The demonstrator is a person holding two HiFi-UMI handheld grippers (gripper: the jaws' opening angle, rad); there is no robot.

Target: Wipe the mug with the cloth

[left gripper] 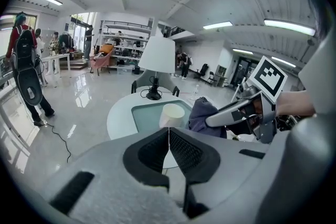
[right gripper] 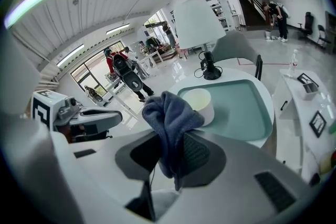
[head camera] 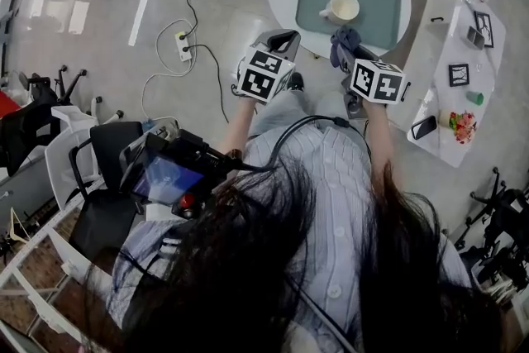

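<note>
A cream mug (head camera: 341, 8) stands on a teal tray (head camera: 380, 8) on a round white table. Both grippers hover off the table's near edge, short of the mug. My right gripper (right gripper: 170, 152) is shut on a blue-grey cloth (right gripper: 169, 118), which bunches up above the jaws and hangs below them; the mug (right gripper: 202, 105) shows just behind it. From the head view the cloth (head camera: 344, 41) sits at the table's rim. My left gripper (left gripper: 168, 136) is shut with nothing in it, its pads touching, and it points at the mug (left gripper: 171, 115), with the cloth (left gripper: 202, 115) to the right.
A white-shaded lamp (right gripper: 202, 29) on a black base stands at the table's far side. A long white side table (head camera: 459, 70) with small items lies to the right. A power strip (head camera: 183, 45) and cables lie on the floor at left, near chairs (head camera: 99, 169).
</note>
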